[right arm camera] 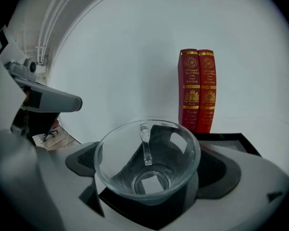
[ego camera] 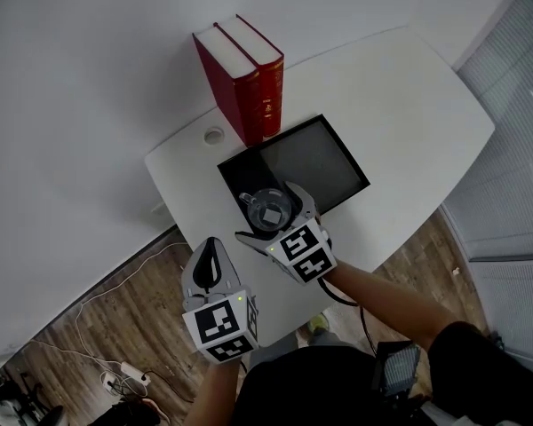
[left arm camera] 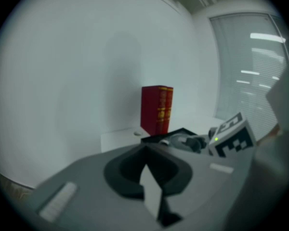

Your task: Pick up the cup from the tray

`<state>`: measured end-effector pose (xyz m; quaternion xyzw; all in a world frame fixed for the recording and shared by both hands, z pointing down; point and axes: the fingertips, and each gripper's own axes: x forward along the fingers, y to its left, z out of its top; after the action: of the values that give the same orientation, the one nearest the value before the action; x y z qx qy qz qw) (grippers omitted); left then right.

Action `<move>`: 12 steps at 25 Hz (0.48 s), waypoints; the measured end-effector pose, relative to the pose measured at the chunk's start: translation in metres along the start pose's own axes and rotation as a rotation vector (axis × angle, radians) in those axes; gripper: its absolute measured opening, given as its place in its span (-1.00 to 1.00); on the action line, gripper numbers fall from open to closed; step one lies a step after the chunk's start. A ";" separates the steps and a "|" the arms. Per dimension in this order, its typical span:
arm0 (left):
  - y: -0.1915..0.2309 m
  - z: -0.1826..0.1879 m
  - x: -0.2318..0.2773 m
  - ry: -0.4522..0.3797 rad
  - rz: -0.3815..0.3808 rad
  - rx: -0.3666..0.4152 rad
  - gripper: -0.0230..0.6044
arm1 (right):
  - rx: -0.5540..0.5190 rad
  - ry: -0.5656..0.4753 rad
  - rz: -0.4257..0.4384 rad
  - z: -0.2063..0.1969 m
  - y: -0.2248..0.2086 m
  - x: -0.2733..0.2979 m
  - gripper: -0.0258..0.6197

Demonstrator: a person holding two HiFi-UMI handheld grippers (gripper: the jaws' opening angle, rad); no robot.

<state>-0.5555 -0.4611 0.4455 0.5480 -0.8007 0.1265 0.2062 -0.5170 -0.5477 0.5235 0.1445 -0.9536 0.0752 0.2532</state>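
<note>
A clear glass cup (ego camera: 268, 207) with a handle stands upright at the near left corner of the black tray (ego camera: 324, 158). My right gripper (ego camera: 269, 211) is at that corner with its jaws spread wide on either side of the cup (right arm camera: 147, 162), the pads standing off the glass. In the right gripper view the cup fills the space between the dark fingers (right arm camera: 82, 161), and the tray (right arm camera: 233, 141) runs behind it. My left gripper (ego camera: 210, 257) hangs off the table's near edge, jaws together on nothing.
Two red books (ego camera: 244, 74) stand upright on the white table (ego camera: 400, 105) just behind the tray's far left corner. A round cable hole (ego camera: 214, 135) lies left of them. Wooden floor with cables (ego camera: 115, 375) is below the table's near edge.
</note>
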 end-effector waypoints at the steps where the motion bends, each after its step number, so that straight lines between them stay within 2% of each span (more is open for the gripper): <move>1: 0.002 0.000 0.002 0.001 -0.001 -0.001 -0.93 | -0.006 0.007 0.008 0.000 0.001 0.002 0.89; 12: 0.014 -0.002 0.019 0.023 -0.021 -0.008 -0.93 | -0.050 -0.059 0.049 0.011 0.009 0.013 0.88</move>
<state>-0.5742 -0.4708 0.4568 0.5543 -0.7929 0.1273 0.2187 -0.5355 -0.5445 0.5200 0.1171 -0.9654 0.0533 0.2268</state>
